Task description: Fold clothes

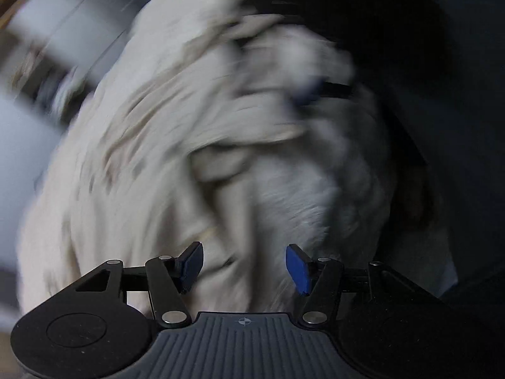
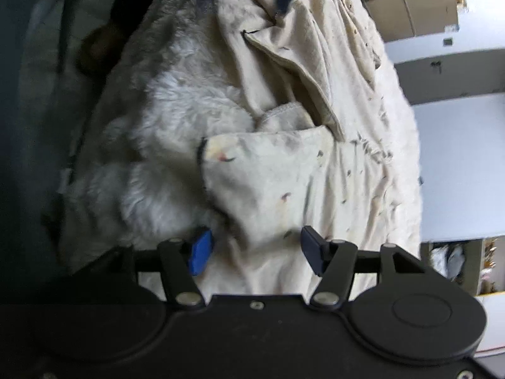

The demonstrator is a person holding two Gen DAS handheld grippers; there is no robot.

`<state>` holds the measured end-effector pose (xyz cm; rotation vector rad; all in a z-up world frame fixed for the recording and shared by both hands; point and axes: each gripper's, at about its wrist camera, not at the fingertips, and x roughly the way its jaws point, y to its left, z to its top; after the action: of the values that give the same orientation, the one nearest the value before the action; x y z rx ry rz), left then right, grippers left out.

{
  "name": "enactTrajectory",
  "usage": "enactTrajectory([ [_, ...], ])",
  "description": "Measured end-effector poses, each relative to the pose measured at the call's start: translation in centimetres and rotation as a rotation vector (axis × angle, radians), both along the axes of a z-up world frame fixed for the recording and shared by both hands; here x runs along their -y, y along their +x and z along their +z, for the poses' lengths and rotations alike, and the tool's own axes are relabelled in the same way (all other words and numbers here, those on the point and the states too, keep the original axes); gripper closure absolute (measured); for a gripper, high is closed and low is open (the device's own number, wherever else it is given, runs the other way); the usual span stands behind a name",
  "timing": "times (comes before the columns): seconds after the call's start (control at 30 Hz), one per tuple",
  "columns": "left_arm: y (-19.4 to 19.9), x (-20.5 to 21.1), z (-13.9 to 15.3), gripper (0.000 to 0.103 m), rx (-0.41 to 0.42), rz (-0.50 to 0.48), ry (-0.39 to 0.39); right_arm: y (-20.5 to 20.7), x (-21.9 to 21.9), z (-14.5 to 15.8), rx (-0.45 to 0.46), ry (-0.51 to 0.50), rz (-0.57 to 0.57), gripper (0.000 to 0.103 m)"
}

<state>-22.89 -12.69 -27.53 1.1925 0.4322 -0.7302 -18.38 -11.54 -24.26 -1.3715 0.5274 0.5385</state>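
Cream garment (image 2: 284, 170) with a fluffy white lining (image 2: 176, 107) fills both wrist views, lying bunched in a heap right under and ahead of both grippers. Nearest in the right wrist view, right gripper (image 2: 254, 249) has its blue pads (image 2: 199, 252) apart, fabric lying between and below them, pads not pressing on it, so open. Just beyond it a folded flap with small dark specks, then a turned-back hem and a collar-like fold higher up; fleecy lining sits left of that, printed outer cloth right. Left gripper (image 1: 244, 268) in its own view also stands open, pads spread above the cloth, nothing pinched. That view is heavily motion-blurred; the garment (image 1: 195, 145) shows only as swirled cream folds. Farther up in it, a dark finger with a blue pad (image 1: 311, 90) pokes in from the right, likely the other gripper, too blurred to be sure. Beyond the garment: dark surface on one side, pale tabletop (image 2: 457, 164) and cardboard boxes (image 2: 413, 9) far right.
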Motion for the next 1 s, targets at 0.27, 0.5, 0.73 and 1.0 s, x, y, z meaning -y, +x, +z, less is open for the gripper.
enactTrajectory([
  [0.27,2.7,-1.0,1.2,0.101,0.001,0.082,-0.052,-1.7,0.6,5.7,-0.008,0.215,-0.056,0.100],
  [0.5,2.1,-5.8,9.1,0.102,-0.339,0.060,-0.280,-2.3,1.3,10.0,-0.317,0.423,-0.159,0.099],
  [0.73,0.8,-6.1,8.4,0.078,-0.438,-0.031,-0.154,-3.0,0.5,8.9,-0.502,0.345,-0.105,0.076],
  [1.0,0.4,-5.0,4.2,0.035,-0.019,-0.074,0.007,-2.6,-1.6,6.1,-0.273,0.210,0.015,0.043],
])
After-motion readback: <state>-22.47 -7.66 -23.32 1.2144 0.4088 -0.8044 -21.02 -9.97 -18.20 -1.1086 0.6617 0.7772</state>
